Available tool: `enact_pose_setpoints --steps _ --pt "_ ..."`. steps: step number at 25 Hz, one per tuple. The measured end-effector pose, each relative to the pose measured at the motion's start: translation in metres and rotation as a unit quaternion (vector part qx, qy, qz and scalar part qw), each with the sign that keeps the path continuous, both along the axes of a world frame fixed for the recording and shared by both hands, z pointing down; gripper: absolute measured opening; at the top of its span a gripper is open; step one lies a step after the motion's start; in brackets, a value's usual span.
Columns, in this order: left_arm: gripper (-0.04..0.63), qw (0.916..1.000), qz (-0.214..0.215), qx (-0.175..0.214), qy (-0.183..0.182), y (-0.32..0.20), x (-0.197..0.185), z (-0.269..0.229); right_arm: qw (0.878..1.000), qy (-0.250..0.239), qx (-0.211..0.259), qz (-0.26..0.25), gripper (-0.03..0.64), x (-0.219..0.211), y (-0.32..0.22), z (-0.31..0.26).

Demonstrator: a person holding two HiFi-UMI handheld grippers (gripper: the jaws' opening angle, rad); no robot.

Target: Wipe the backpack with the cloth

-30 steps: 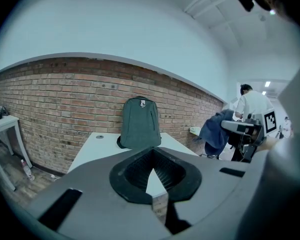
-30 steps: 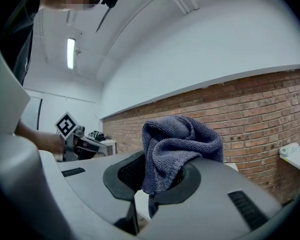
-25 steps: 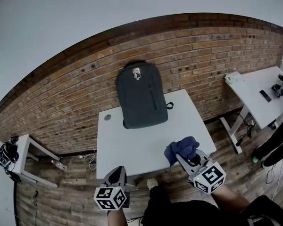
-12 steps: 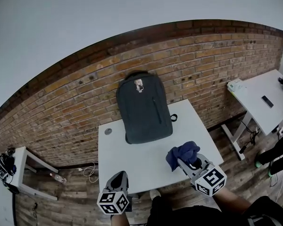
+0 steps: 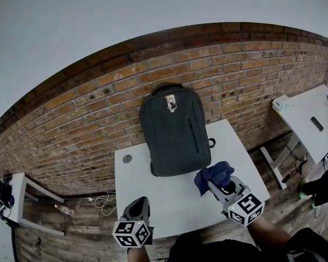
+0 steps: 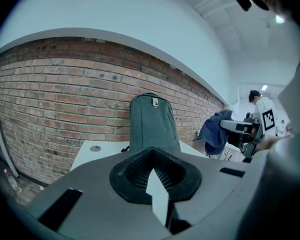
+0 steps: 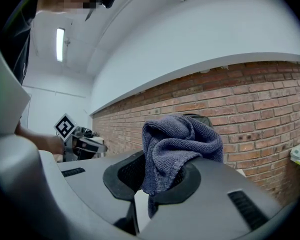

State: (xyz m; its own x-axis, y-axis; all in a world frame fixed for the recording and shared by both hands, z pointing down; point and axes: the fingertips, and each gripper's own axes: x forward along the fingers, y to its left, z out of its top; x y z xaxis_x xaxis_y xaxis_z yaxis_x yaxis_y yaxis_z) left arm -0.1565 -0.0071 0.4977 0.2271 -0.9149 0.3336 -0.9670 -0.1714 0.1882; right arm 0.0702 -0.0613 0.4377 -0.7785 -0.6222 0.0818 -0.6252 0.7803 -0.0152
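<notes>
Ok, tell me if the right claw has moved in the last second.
Yes. Holding the cloth, the right claw has come forward over the table, closer to the backpack's lower corner.

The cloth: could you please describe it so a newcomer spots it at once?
A white table stands before the brick wall, a dark backpack at its back. Over the table's near right part, the right gripper pinches the cloth: crumpled, blue, the only blue thing there.
</notes>
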Motion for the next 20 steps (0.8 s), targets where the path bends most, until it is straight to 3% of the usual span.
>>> enact_pose_setpoints --steps 14,20 --pt "-0.006 0.999 0.042 -0.017 0.006 -0.094 -0.06 -0.011 1.0 0.007 -0.005 0.026 0.038 -0.07 -0.08 -0.021" --pt "-0.006 0.9967 0.079 -0.007 -0.02 -0.131 -0.075 -0.029 0.999 0.006 0.002 0.047 0.038 -0.09 -0.104 -0.037"
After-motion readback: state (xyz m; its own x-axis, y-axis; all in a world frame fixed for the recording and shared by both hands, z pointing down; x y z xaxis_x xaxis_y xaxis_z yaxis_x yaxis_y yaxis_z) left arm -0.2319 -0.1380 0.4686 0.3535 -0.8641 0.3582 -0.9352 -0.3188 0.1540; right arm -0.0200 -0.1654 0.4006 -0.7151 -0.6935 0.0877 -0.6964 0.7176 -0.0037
